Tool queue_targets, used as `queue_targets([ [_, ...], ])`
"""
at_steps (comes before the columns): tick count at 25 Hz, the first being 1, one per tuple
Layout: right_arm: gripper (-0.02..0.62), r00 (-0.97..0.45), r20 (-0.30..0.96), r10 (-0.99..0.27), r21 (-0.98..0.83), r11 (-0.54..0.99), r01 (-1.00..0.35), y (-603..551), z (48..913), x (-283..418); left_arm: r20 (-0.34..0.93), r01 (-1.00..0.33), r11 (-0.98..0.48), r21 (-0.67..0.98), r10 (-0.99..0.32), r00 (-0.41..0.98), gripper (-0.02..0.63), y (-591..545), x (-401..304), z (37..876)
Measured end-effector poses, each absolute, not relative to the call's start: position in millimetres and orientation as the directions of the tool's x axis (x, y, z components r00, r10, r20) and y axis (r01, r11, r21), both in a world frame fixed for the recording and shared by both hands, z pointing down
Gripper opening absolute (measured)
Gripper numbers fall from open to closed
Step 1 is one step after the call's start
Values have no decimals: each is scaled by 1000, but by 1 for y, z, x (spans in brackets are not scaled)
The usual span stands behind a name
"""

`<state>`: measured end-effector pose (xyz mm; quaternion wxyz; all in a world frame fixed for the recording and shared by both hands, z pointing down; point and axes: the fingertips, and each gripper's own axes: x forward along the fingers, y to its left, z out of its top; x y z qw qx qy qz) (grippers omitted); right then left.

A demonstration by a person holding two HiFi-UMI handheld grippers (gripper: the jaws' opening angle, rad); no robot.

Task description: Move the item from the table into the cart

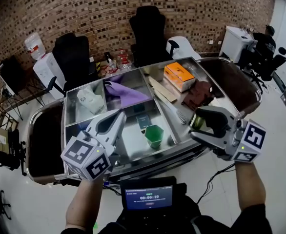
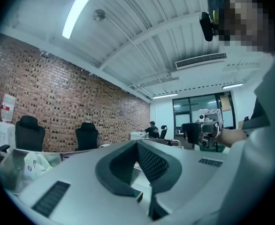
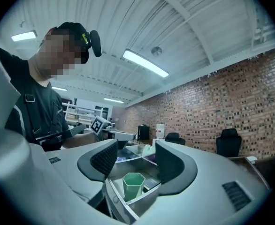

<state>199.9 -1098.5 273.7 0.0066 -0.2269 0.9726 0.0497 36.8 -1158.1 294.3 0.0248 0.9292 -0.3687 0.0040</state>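
Observation:
A metal cart (image 1: 148, 161) with several compartments lies below me in the head view. A green hexagonal cup (image 1: 154, 134) stands upright in its front middle compartment. My left gripper (image 1: 119, 113) hovers over the cart's front left, jaws shut and empty. In the left gripper view the fingertips (image 2: 137, 146) meet with nothing between them. My right gripper (image 1: 195, 123) is held at the cart's front right, pointing left, jaws part open and empty. In the right gripper view the gripper (image 3: 136, 158) looks over the green cup (image 3: 133, 184), which sits lower, beyond the pads.
The cart also holds a purple cloth (image 1: 125, 94), a white bag (image 1: 90, 99), an orange box (image 1: 179, 75), a brown item (image 1: 197, 94) and a small dark box (image 1: 144, 121). Black office chairs (image 1: 149, 30) and a brick wall stand behind. A screen (image 1: 149, 197) is at my waist.

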Motion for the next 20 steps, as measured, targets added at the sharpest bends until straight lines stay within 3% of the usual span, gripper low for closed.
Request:
queue_targets([
  [2,227,-885,-41,-464,77,881,-466,-1095,285,190,7,-692,-721,43,-692,722,-15,-1151,30,298],
  [3,176,-879,-43,-474,69,877,-476,-1093,291,185,3,-692,-721,39,-692,722,-15,-1147,27,301],
  [7,173,-867,-48,-496,18,867,-497,-1079,313,170,34,-675,-736,38,-675,737,-15,-1123,29,315],
  [9,75,-863,-62,-501,8,865,-502,-1071,316,169,41,-682,-730,41,-681,731,-15,-1110,32,321],
  [14,71,-875,-45,-481,-8,876,-482,-1048,322,170,55,-693,-719,53,-691,721,-15,-1074,54,330],
  [15,8,-876,-46,-480,8,877,-481,-1044,324,172,65,-697,-716,41,-694,717,-15,-1067,60,332],
  [16,-8,-877,-49,-478,19,877,-480,-1040,325,174,70,-702,-711,33,-699,712,-15,-1061,65,334],
  [20,-15,-883,-56,-466,9,884,-467,-1033,332,181,58,-715,-698,21,-714,698,-15,-1041,79,340],
])
